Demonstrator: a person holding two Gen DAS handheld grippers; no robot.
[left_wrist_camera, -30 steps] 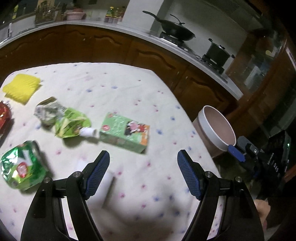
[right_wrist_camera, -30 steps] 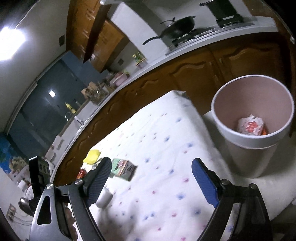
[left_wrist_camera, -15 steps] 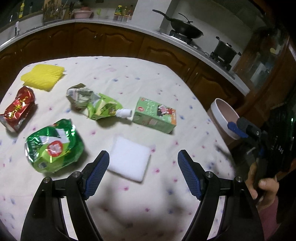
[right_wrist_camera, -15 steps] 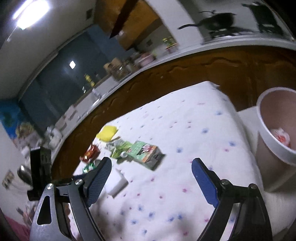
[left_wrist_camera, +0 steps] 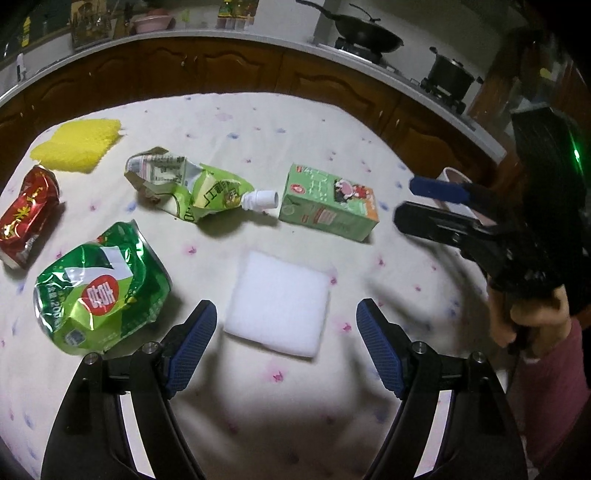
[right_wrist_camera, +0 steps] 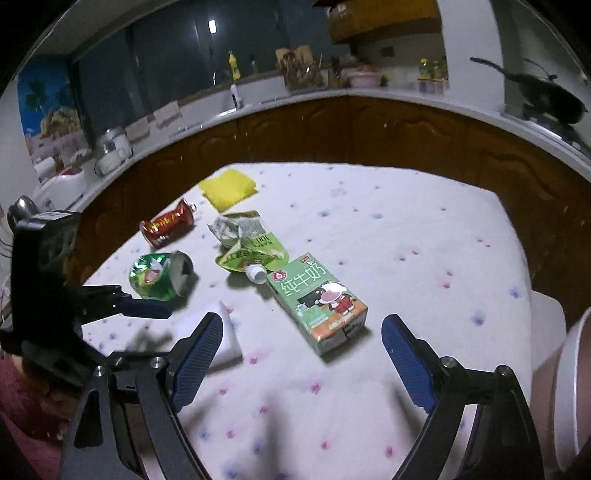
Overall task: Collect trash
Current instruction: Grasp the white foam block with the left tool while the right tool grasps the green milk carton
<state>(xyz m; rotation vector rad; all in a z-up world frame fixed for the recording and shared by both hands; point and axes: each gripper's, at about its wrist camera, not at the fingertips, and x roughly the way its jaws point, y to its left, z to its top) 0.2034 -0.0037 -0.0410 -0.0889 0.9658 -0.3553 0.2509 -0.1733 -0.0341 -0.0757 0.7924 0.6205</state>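
Observation:
Trash lies on the flower-print tablecloth point(left_wrist_camera: 258, 122): a green milk carton point(left_wrist_camera: 328, 206) point(right_wrist_camera: 319, 302), a crumpled green spout pouch point(left_wrist_camera: 199, 188) point(right_wrist_camera: 247, 247), a crushed green can point(left_wrist_camera: 99, 288) point(right_wrist_camera: 159, 275) and a crushed red can point(left_wrist_camera: 26, 214) point(right_wrist_camera: 168, 225). My left gripper point(left_wrist_camera: 286, 314) hangs open above a white foam pad point(left_wrist_camera: 280, 302) and touches nothing. My right gripper point(right_wrist_camera: 303, 325) is open and empty, with the carton just ahead between its fingers. It also shows at the right in the left wrist view point(left_wrist_camera: 424, 205).
A yellow sponge point(left_wrist_camera: 77, 144) point(right_wrist_camera: 229, 188) lies at the table's far left corner. The white bin point(right_wrist_camera: 569, 398) stands off the table's right edge. Wooden cabinets and a counter with a wok point(left_wrist_camera: 365, 35) run behind. A hand point(left_wrist_camera: 524, 317) holds the right gripper.
The right gripper swung away from the bin towards the table and rolled level, so the carton is now in front of it. The left gripper drew back and sank, and the white pad came between its fingers.

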